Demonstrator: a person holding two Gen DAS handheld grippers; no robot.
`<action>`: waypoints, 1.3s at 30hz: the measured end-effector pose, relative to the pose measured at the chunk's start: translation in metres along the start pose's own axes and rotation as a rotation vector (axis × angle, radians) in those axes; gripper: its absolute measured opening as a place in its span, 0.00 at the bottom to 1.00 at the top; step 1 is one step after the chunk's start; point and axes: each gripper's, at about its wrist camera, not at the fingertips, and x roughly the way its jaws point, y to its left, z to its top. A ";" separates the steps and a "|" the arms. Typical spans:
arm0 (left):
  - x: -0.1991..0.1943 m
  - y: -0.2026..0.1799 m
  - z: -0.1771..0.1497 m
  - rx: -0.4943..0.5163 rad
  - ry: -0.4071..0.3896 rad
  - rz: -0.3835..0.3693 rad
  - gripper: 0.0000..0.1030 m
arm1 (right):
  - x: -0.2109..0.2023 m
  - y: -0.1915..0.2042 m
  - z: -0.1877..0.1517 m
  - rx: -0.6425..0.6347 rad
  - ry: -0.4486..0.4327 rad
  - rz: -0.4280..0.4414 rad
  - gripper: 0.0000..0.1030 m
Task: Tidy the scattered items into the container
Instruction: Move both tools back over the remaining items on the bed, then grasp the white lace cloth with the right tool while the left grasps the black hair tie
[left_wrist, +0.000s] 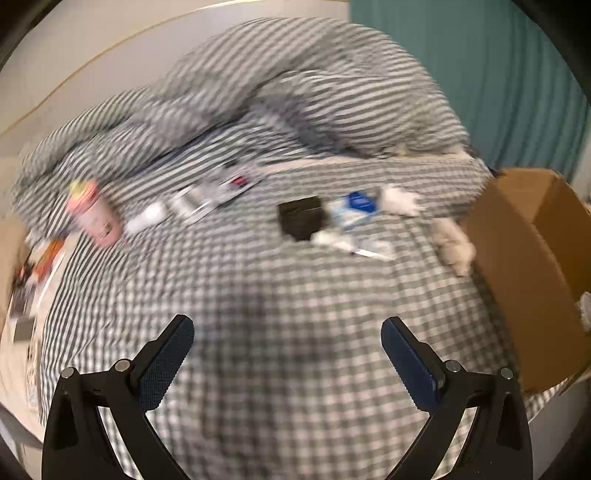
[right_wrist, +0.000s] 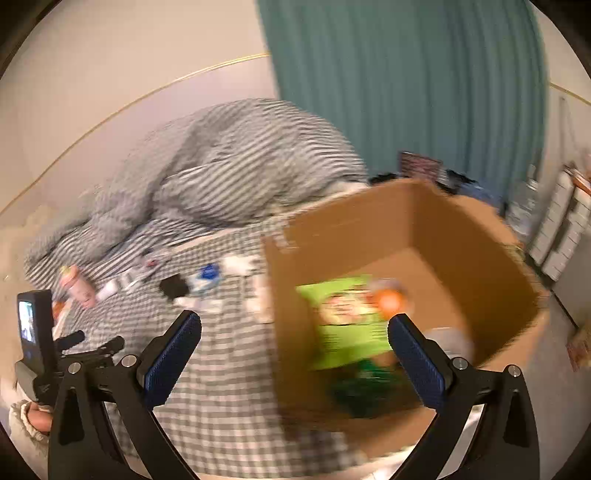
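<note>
Both views are motion-blurred. My left gripper (left_wrist: 287, 328) is open and empty above the checked bed sheet (left_wrist: 258, 332). Ahead of it lie a black box (left_wrist: 301, 218), a blue-and-white packet (left_wrist: 352, 208), a white tube (left_wrist: 347, 245), white crumpled cloths (left_wrist: 400, 199) and a pink bottle (left_wrist: 94, 214). The cardboard box (left_wrist: 524, 266) stands on the bed at the right. My right gripper (right_wrist: 295, 325) is open and empty at the near left wall of the cardboard box (right_wrist: 303, 350). Inside the box lie a green packet (right_wrist: 347, 321) and an orange item (right_wrist: 389, 301).
A rumpled striped duvet (left_wrist: 295, 96) is heaped at the back of the bed. A teal curtain (right_wrist: 406, 92) hangs behind the box. Papers and small things (left_wrist: 33, 273) lie left of the bed. The left hand-held unit (right_wrist: 37, 332) shows at the right view's left edge.
</note>
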 end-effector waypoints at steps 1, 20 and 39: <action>0.000 0.012 -0.003 -0.013 0.002 0.006 1.00 | 0.004 0.013 -0.002 -0.015 0.005 0.016 0.99; 0.083 0.102 -0.016 -0.113 0.030 -0.006 1.00 | 0.185 0.105 -0.014 -0.149 0.202 -0.019 0.99; 0.144 0.043 0.036 0.035 -0.031 -0.083 1.00 | 0.264 0.092 -0.024 -0.150 0.286 -0.065 0.10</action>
